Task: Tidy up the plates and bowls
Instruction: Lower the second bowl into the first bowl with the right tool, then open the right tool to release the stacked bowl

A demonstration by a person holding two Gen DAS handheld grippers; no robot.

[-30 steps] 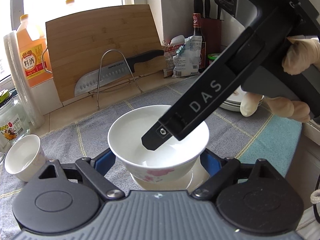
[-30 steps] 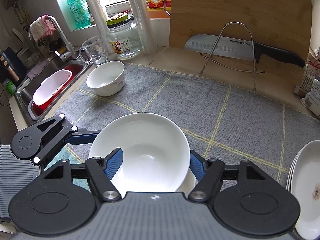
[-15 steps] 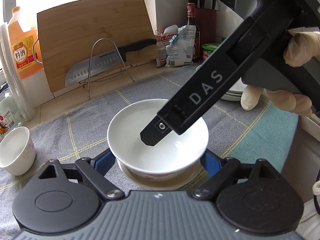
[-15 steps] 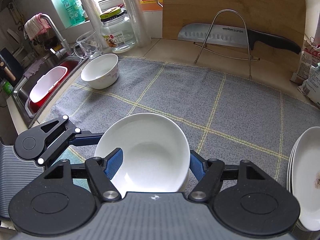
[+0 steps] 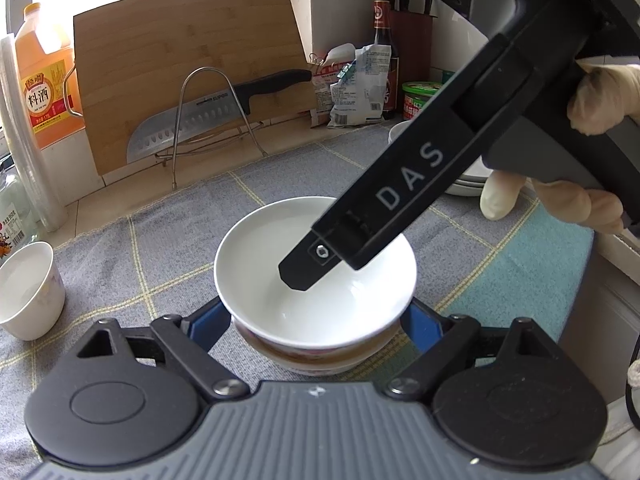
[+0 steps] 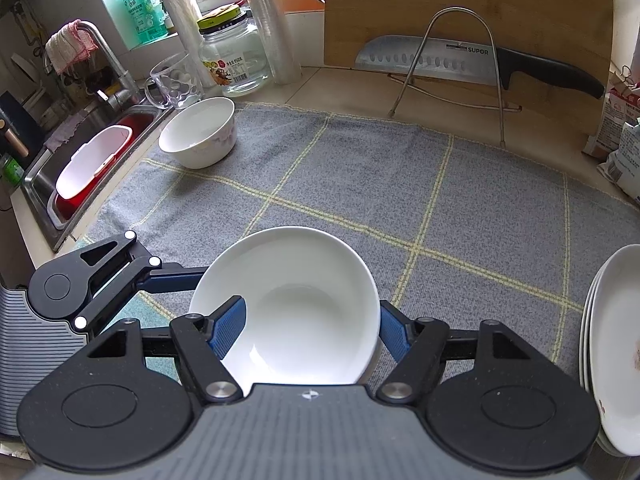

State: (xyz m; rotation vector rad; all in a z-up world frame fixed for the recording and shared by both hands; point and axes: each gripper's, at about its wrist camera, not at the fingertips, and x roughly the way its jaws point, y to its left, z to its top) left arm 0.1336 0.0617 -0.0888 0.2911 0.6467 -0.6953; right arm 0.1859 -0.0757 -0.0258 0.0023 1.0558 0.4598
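Two white bowls sit nested near the front edge of the grey checked mat point(image 6: 400, 184) on the table, the upper bowl point(image 5: 312, 264) resting in a lower bowl point(image 5: 316, 356) with a pinkish pattern. Right tongs point(image 6: 310, 326) are clenched on the upper bowl's wall, one blue pad inside the rim and the other outside. Left tongs point(image 5: 316, 320) straddle the nested pair, blue pads at both sides of the bowls; whether they press I cannot tell. Far left of the nested pair on the mat stands another white bowl point(image 6: 198, 132), close to the sink point(image 6: 40, 184). Right of the pair lies a stack of white plates point(image 6: 612, 344). Behind the mat, a cleaver point(image 6: 460, 60) rests on a wire rack against a wooden cutting board point(image 6: 460, 4).
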